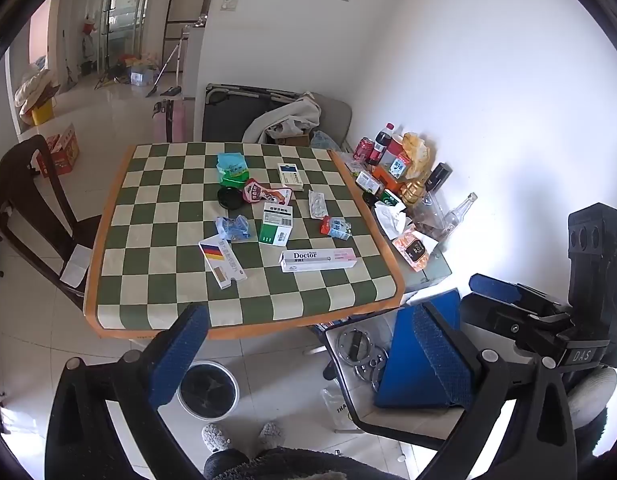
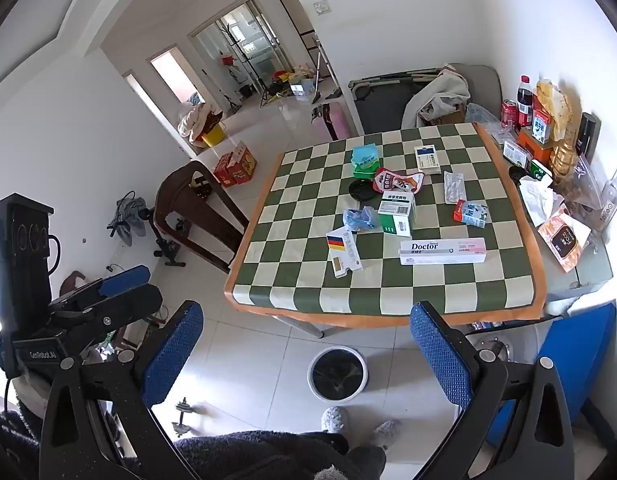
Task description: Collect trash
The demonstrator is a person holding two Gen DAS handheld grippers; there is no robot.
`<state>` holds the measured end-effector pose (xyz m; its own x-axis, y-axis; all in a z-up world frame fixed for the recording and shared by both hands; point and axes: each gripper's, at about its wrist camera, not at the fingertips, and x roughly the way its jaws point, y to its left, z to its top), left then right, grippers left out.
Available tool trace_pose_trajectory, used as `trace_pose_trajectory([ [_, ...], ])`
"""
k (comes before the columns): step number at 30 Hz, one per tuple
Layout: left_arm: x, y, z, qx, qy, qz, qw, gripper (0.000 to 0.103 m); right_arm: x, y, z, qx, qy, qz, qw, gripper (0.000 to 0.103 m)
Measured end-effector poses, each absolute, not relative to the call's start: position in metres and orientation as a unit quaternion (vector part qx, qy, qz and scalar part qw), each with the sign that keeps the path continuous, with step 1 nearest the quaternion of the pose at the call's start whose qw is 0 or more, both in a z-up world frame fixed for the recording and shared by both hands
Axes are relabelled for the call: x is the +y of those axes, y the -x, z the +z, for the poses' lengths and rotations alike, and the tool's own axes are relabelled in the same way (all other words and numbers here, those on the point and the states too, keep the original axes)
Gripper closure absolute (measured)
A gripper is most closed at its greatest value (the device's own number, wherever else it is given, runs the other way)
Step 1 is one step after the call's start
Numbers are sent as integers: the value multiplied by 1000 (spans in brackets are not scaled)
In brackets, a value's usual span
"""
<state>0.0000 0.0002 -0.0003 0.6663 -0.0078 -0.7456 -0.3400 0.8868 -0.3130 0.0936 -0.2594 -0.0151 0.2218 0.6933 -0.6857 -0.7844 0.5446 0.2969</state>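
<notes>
Green-and-cream checked cloth covers the table [image 1: 244, 312] ahead of me, strewn with trash. My left gripper [image 1: 308, 360] and right gripper [image 2: 308, 356] both hang wide apart and empty, short of its near edge. The Doctor toothpaste box [image 2: 442, 251] lies nearest, long axis running left to right, closer to my right side. The bin [image 2: 337, 374] stands on the floor below the near edge; its contents are too dark to make out.

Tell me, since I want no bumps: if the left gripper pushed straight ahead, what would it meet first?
Probably the near edge of the checkered table, short of the Doctor box. The left gripper is open and empty, but depth is hard to judge.
</notes>
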Motion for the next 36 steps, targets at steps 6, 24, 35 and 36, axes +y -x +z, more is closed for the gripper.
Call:
trace_pose_trajectory([
  [6,0,0,0,399,217,96,886,0,-256,-93,-14,404,59,472,781,0],
  [24,0,0,0,397,217,94,887,0,-251,-89,-14,405,69,470,781,0],
  [35,1,0,-1,395,221,91,887,0,-246,-88,-11,407,74,469,781,0],
  [36,1,0,-1,395,220,92,887,0,-246,-88,-11,407,74,469,781,0],
])
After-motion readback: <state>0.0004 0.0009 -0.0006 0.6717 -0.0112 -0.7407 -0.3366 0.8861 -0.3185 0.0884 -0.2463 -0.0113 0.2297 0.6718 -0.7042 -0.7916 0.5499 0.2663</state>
